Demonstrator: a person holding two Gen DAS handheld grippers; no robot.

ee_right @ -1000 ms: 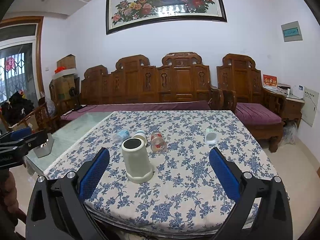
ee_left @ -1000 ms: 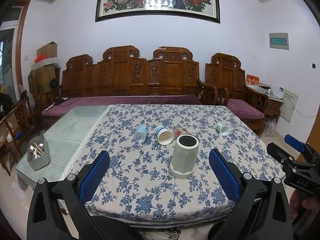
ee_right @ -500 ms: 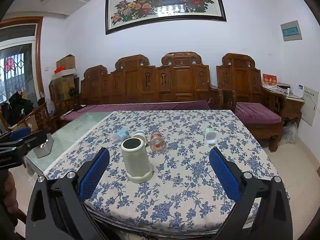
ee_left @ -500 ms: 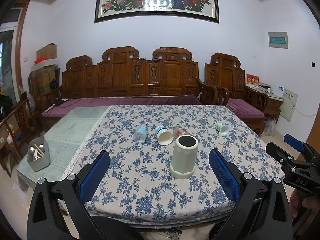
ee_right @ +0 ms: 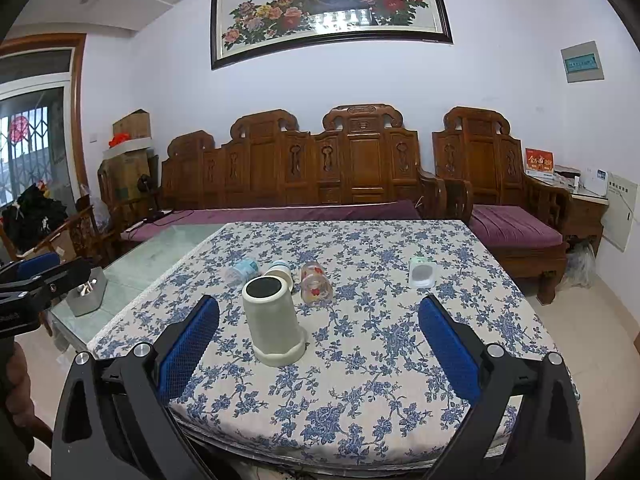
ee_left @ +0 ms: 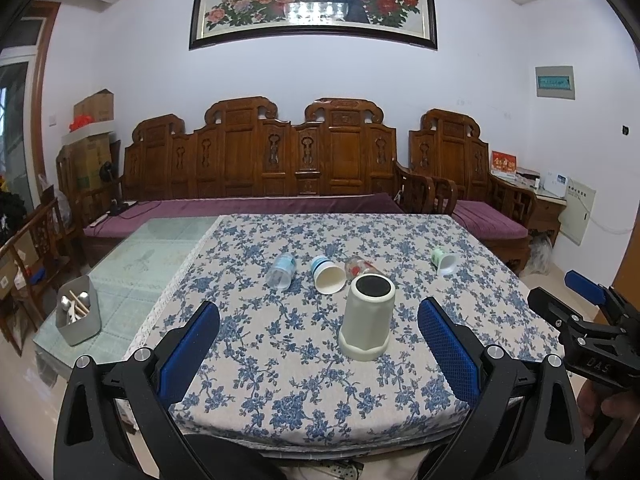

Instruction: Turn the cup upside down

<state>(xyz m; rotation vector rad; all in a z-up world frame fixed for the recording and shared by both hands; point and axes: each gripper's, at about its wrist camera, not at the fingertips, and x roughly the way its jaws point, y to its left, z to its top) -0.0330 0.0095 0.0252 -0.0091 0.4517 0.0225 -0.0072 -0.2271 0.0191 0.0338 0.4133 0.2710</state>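
Cream cup (ee_left: 367, 322) stands mouth-down on worktop (ee_left: 280, 360). Left gripper (ee_left: 319, 342) and right gripper (ee_right: 319, 340): jaws wide apart, empty.

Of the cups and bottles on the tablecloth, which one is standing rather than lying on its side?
The cream cup, nearest both grippers. It stands mouth-down on its wide rim; the others behind it lie on their sides.

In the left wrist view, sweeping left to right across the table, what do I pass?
Grey utensil caddy → clear plastic bottle on its side → white paper cup on its side → tall cream cup standing rim-down → small green-and-white cup.
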